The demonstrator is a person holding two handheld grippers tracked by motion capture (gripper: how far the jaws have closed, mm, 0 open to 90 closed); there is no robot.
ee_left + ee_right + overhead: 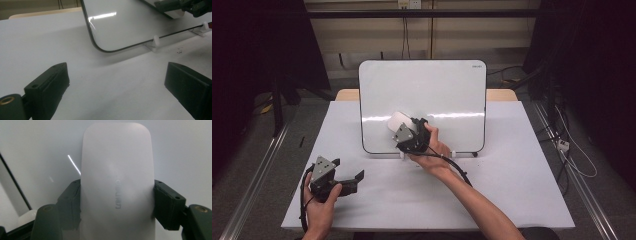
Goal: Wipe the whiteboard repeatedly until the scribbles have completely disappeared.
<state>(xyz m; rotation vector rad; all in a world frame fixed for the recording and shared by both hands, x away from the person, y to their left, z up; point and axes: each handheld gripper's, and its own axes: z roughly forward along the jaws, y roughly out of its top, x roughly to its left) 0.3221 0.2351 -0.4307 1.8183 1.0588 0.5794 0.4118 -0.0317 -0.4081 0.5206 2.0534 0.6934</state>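
Note:
A white whiteboard (437,85) with a thin black rim stands nearly upright at the back of the table. A white rounded eraser (398,121) lies against its lower left face, and my right gripper (402,127) is shut on it. In the right gripper view the eraser (116,182) sits between the two black pads (167,202), with the board (37,145) right behind it. My left gripper (354,181) rests on the table at the front left, open and with nothing in it. In the left gripper view its jaws (117,82) stand wide apart and point at the board's lower corner (120,25).
The white table top (512,165) carries the board on small white feet (155,42). A black cable trails from the right gripper across the table. Dark stands and cables line the floor on both sides.

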